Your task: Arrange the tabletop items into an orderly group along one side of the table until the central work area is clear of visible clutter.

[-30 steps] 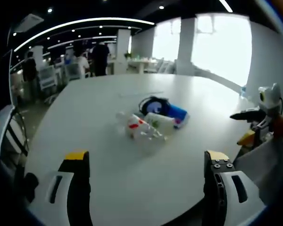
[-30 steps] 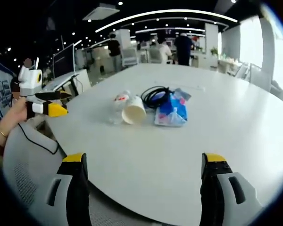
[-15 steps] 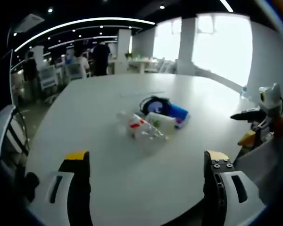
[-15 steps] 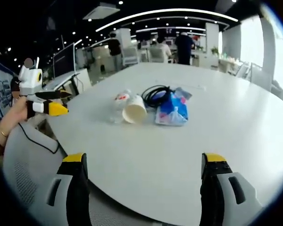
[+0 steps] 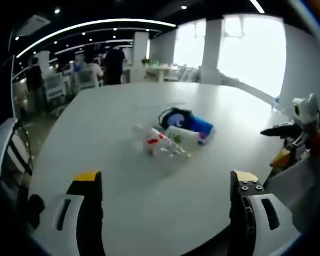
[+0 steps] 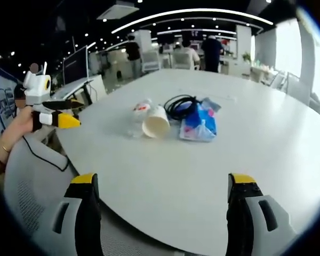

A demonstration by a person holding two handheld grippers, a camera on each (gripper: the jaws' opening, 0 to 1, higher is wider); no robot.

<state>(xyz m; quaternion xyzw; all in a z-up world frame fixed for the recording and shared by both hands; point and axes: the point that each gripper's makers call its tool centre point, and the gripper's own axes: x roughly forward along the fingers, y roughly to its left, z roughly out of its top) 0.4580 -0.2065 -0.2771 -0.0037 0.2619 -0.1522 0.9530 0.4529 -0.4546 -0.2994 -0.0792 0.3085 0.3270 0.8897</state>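
Mid-table cluster on white table (image 5: 122, 202): paper cup (image 6: 154, 121) (open mouth facing right gripper view, side-on in left), clear bottle (image 5: 159, 145), black cable (image 6: 180, 105), blue packet (image 6: 200, 124); left gripper (image 5: 165, 181) and right gripper (image 6: 159, 184) spread, empty, near edge.

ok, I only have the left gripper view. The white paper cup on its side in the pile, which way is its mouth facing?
Observer: In the right gripper view the white paper cup shows its open mouth toward that camera.
Operator: What's beside the cup on that side?
Observer: A blue and pink plastic packet, lying flat to the cup's right there.
Operator: And the black coiled cable?
Observer: The black coiled cable lies behind the cup and packet, its loop resting on the white round table.
Operator: Is my left gripper visible there?
Observer: Yes, the left gripper hovers off the table's edge, held in a hand.
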